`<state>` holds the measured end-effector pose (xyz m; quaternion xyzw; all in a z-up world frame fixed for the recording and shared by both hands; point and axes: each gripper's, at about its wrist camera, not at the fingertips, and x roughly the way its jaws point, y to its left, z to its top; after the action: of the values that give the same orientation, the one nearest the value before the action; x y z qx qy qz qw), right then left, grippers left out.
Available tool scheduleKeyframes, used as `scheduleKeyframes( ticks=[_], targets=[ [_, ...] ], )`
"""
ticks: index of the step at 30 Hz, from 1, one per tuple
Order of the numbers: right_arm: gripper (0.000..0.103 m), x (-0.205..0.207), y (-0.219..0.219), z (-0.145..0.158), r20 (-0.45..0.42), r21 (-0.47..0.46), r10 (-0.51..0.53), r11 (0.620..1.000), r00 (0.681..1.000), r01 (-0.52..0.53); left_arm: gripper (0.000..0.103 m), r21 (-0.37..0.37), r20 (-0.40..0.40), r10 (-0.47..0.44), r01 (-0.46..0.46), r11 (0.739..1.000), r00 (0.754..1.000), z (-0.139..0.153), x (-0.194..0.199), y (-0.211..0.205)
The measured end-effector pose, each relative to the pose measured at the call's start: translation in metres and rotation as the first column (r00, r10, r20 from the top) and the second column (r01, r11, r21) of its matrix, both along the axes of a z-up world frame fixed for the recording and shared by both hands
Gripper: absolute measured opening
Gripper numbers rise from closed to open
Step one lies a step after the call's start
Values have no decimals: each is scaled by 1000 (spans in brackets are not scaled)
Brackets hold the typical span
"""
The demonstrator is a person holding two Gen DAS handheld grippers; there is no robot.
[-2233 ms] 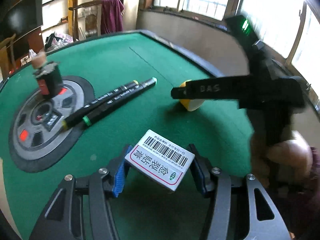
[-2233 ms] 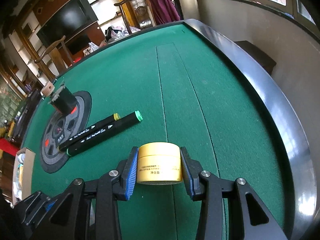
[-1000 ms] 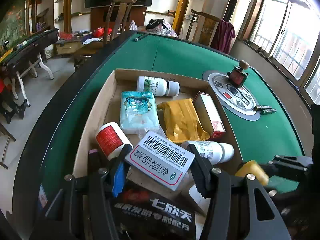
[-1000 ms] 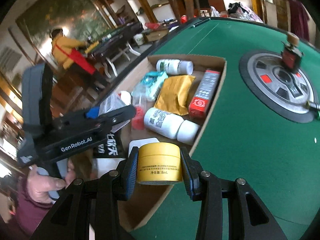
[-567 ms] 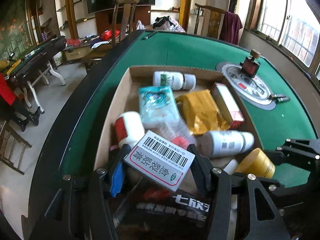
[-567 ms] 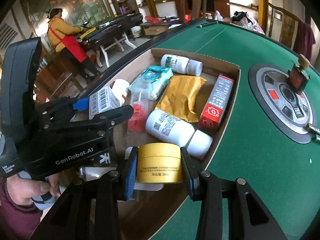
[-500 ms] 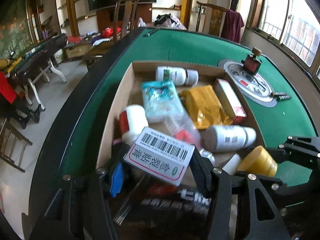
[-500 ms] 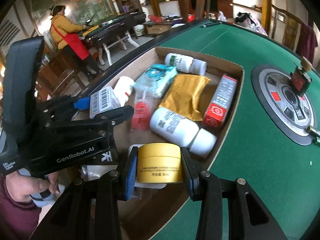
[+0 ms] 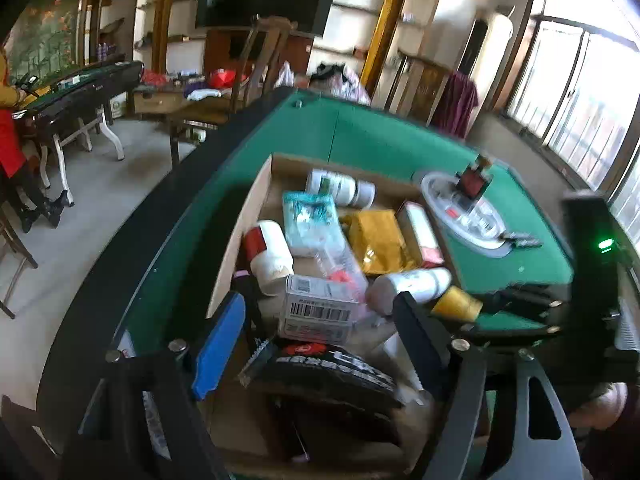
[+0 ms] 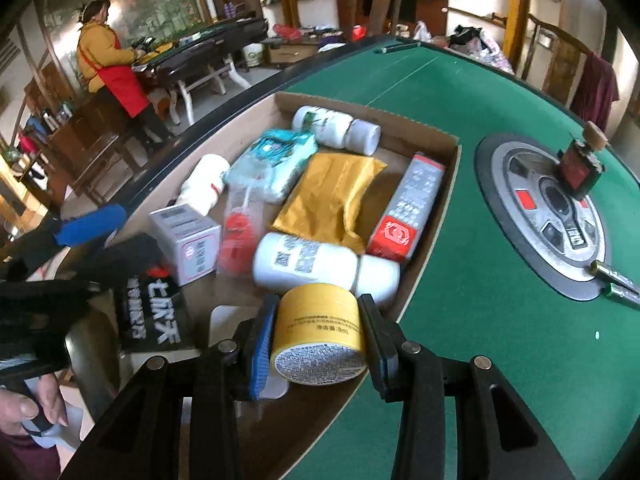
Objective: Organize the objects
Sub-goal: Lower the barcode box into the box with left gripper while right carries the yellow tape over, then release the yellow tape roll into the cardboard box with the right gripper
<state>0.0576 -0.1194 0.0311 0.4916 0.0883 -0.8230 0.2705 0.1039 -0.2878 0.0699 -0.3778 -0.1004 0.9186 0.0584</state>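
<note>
Left gripper (image 9: 316,340): jaws are now seen spread apart, nothing between them. Half a second earlier the white barcoded box (image 9: 320,307) was clamped there; it is now found lying loose in the cardboard box (image 9: 244,224), on top of a black packet (image 9: 332,372) and just beside a red-labelled white bottle (image 9: 267,254). The drop has evidently just been made; slight motion blur is noted around the item. From the right wrist view the same white box (image 10: 188,240) is confirmed resting inside the carton, near its left wall.

Right gripper (image 10: 318,334): jaws are closed on the yellow jar (image 10: 318,332), which is held tilted, label underside toward the camera. It is held above the near right corner of the cardboard box (image 10: 436,216), just in front of a large white bottle (image 10: 320,266). The jar has not been let go.

Elsewhere in the carton a teal packet (image 10: 276,160), a yellow pouch (image 10: 336,196) and a red-and-grey carton (image 10: 408,212) are logged. Two markers (image 10: 616,280) are left out on the green table (image 10: 500,340) by the round grey disc (image 10: 544,216).

Judgement: one item is stowed; the jar's release is likely next, then the markers.
</note>
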Motion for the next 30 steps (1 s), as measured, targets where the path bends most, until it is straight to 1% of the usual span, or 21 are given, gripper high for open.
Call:
scheduleKeyframes(
  ticks=[4, 6, 8, 9, 10, 11, 14, 16, 18, 20, 21, 22, 23, 24, 25, 26, 27, 28, 29, 30],
  targets=[
    [44, 2, -2, 1, 6, 2, 2, 1000, 1000, -2, 84, 20, -58, 26, -25, 999, 998, 11, 16, -6],
    [55, -1, -1, 0, 2, 9, -16, 1000, 1000, 16, 86, 38, -77, 37, -34, 999, 996, 13, 22, -10],
    [65, -1, 3, 4, 1, -19, -31, 999, 1000, 31, 90, 45, -90, 48, -44, 998, 995, 14, 27, -13],
    [68, 0, 6, 8, 3, -40, -40, 998, 999, 40, 91, 47, -95, 53, -48, 998, 994, 15, 29, -15],
    [74, 1, 9, 13, -2, -57, -49, 997, 999, 48, 92, 52, -98, 58, -53, 997, 994, 15, 31, -18],
    [78, 3, 13, 19, -15, -67, -58, 996, 998, 57, 92, 57, -101, 63, -58, 997, 993, 16, 33, -20],
    [83, 12, 34, 44, -94, -81, -93, 993, 991, 85, 93, 68, -114, 75, -67, 995, 991, 20, 39, -24],
    [86, 17, 55, 62, -157, -73, -131, 990, 979, 120, 93, 76, -137, 70, -60, 995, 988, 27, 43, -20],
    [86, 23, 81, 83, -238, -46, -177, 984, 955, 171, 94, 83, -180, 43, -29, 996, 983, 39, 48, -10],
    [90, 28, 113, 110, -332, -19, -220, 974, 917, 227, 100, 91, -241, -12, 35, 995, 970, 54, 54, 6],
    [91, 31, 127, 123, -369, -19, -239, 968, 898, 250, 102, 109, -274, -54, 86, 990, 960, 62, 56, 15],
    [94, 36, 144, 138, -417, -31, -262, 961, 870, 274, 103, 139, -304, -98, 146, 980, 948, 70, 57, 25],
    [102, 42, 160, 151, -467, -55, -283, 955, 838, 292, 103, 177, -329, -145, 212, 961, 933, 77, 55, 36],
    [103, 51, 180, 164, -526, -94, -310, 947, 792, 308, 103, 207, -339, -178, 257, 944, 924, 81, 52, 45],
    [103, 61, 198, 171, -575, -143, -334, 940, 747, 310, 103, 247, -342, -217, 310, 918, 914, 83, 45, 57],
    [103, 67, 215, 173, -600, -182, -357, 932, 716, 313, 103, 291, -329, -261, 361, 886, 907, 83, 35, 71],
    [103, 67, 231, 169, -593, -204, -385, 922, 708, 330, 103, 319, -298, -297, 388, 865, 907, 80, 24, 85],
    [103, 59, 246, 161, -554, -195, -412, 909, 723, 369, 103, 329, -269, -316, 395, 858, 910, 76, 17, 98],
    [103, 43, 262, 144, -485, -156, -455, 885, 747, 438, 103, 332, -237, -332, 397, 856, 913, 73, 9, 111],
    [103, 29, 275, 129, -422, -123, -495, 861, 759, 493, 103, 322, -202, -344, 394, 861, 917, 68, 2, 126]
  ],
)
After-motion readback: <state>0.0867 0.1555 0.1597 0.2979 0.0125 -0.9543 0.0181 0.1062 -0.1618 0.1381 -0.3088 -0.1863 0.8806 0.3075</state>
